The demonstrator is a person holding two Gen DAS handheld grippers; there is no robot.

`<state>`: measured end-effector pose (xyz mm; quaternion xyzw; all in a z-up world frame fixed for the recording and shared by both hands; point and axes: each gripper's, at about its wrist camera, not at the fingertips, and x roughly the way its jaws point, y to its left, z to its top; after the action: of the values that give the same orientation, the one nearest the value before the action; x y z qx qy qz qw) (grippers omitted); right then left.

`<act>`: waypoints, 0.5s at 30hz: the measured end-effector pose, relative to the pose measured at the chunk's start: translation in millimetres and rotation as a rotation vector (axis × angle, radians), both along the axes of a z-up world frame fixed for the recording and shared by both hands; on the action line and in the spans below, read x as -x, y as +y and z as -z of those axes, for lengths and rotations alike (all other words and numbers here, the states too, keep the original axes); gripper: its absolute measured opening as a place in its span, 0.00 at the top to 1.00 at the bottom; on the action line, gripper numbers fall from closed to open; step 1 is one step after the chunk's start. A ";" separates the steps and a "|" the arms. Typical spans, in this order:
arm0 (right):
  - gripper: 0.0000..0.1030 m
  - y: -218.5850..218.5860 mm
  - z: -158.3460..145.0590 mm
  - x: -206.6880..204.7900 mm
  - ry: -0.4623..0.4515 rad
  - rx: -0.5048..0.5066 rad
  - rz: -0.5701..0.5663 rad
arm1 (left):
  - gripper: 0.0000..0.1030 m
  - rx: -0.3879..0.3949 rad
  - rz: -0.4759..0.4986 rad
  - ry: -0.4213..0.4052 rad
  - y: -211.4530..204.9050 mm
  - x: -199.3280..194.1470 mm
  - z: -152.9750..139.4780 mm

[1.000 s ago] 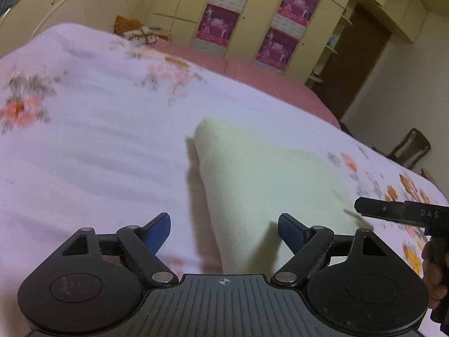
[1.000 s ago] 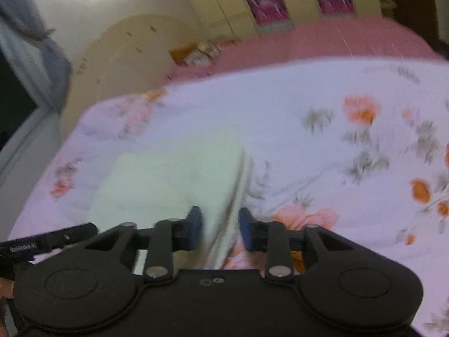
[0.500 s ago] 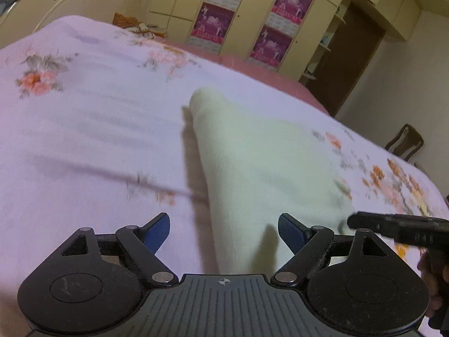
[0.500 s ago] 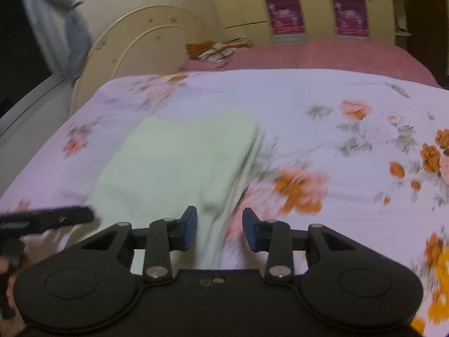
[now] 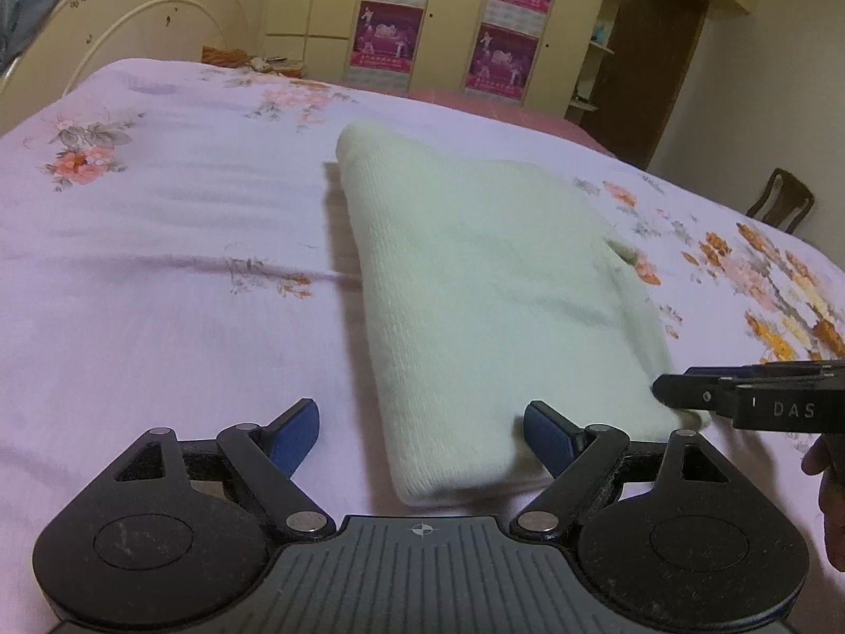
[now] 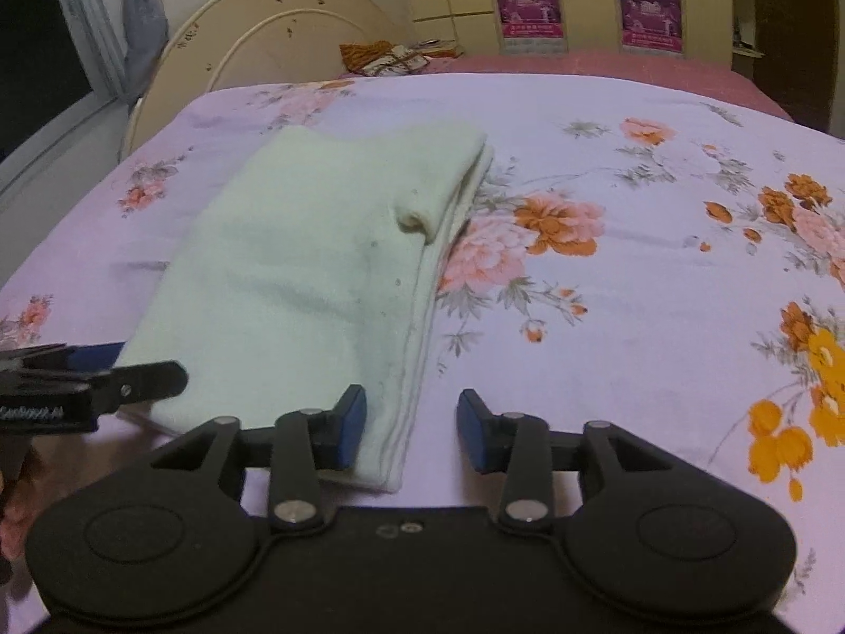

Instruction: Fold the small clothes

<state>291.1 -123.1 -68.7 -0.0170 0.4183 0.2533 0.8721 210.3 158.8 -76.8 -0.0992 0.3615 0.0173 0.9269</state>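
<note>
A pale green folded garment (image 5: 491,290) lies flat on the flowered bed sheet (image 5: 158,264). My left gripper (image 5: 422,430) hovers at its near left corner, jaws wide and opening slightly. The corner sits between the pads, and neither pad presses it. In the right wrist view the garment (image 6: 306,274) shows layered edges along its right side. My right gripper (image 6: 412,428) straddles the near right corner. Its jaws are opening, with the left pad over the cloth and the right pad over the sheet. Each gripper's finger shows in the other's view, the right one (image 5: 681,393) and the left one (image 6: 153,375).
The lilac sheet (image 6: 634,290) spreads wide to the right of the garment. A cream headboard (image 6: 274,42) and a small heap of patterned cloth (image 6: 391,55) lie at the far end. Wardrobes with posters (image 5: 391,37) line the wall. A wooden chair (image 5: 781,206) stands beyond the bed's right side.
The right jaws have spread apart from a narrow gap over the garment's edge. Both grippers have drawn back toward the garment's near end, and the whole fold now shows.
</note>
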 end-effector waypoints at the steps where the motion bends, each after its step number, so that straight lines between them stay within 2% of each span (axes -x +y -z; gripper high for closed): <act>1: 0.53 0.3 -0.1 0.1 0.001 0.007 0.012 | 0.10 -0.004 -0.008 0.007 -1.7 1.0 0.0; 2: 0.49 0.5 0.4 0.7 0.002 0.011 0.019 | 0.00 -0.014 -0.018 0.019 -3.4 1.2 0.5; 4: 0.45 -0.5 1.7 0.7 0.008 0.012 0.030 | 0.00 -0.038 -0.029 0.030 -6.5 2.0 3.2; 12: 0.37 2.3 3.2 2.7 -0.002 0.032 0.049 | 0.00 -0.072 -0.054 0.041 -13.6 6.5 4.3; 15: 0.31 1.0 4.1 6.9 -0.006 0.041 0.052 | 0.00 -0.084 -0.038 0.055 -18.2 13.3 3.9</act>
<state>284.2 -122.1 -72.8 -0.0247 0.4210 0.2220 0.8791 196.9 140.6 -80.8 -0.0666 0.3839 0.0526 0.9195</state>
